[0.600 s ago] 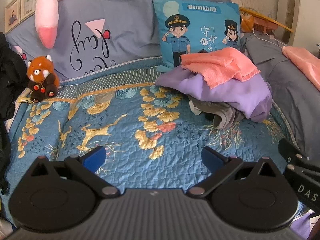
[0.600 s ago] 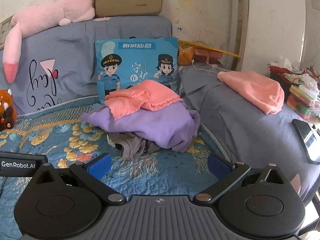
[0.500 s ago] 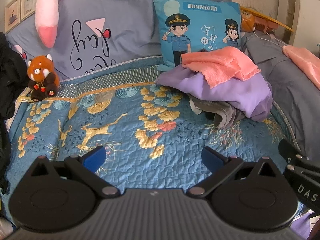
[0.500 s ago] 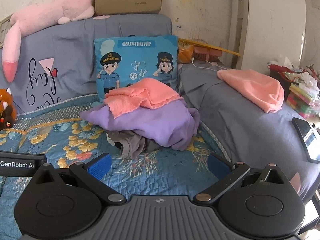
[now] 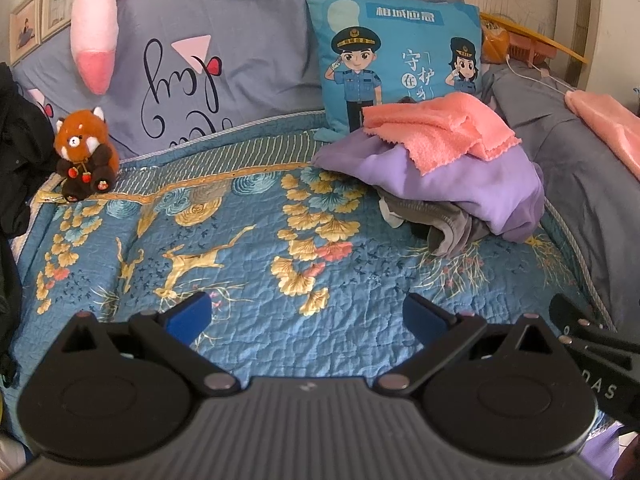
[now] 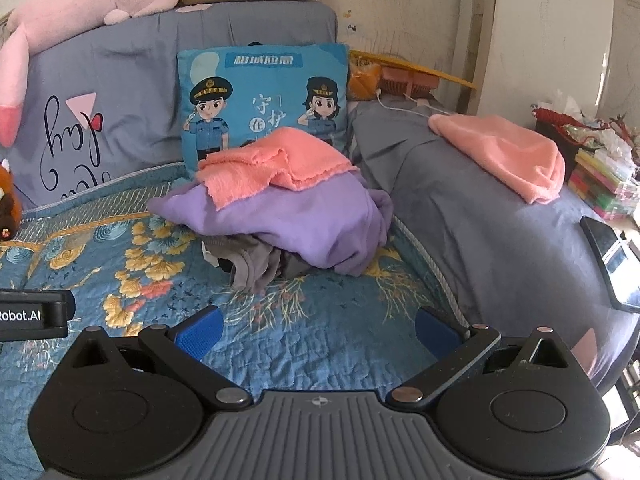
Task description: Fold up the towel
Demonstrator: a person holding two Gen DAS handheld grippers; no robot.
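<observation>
Hovering above a blue quilted bedspread [image 5: 248,240] printed with golden leaves and deer, the left gripper [image 5: 306,316] has its blue-padded fingers [image 5: 188,316] spread wide, with nothing between them. The right gripper [image 6: 316,328] is likewise spread wide and empty over the same bedspread; its body shows at the right edge of the left wrist view. The task's thing, a salmon-pink towel [image 6: 276,164], lies loosely folded on top of a clothes pile at the far side of the bedspread, directly ahead of the right gripper and well apart from both. Beneath it rests a crumpled lilac garment [image 6: 304,220], which in turn covers a grey garment [image 6: 252,260]. Behind the pile, a blue cushion [image 6: 260,96] with two cartoon officers leans against a grey pillow [image 5: 208,48] bearing script lettering. A red panda plush [image 5: 84,152] sits at the left end of the bedspread. A second pink towel [image 6: 504,156] lies on a grey duvet [image 6: 480,232] to the right, and a phone [image 6: 612,264] lies near the duvet's right edge.
</observation>
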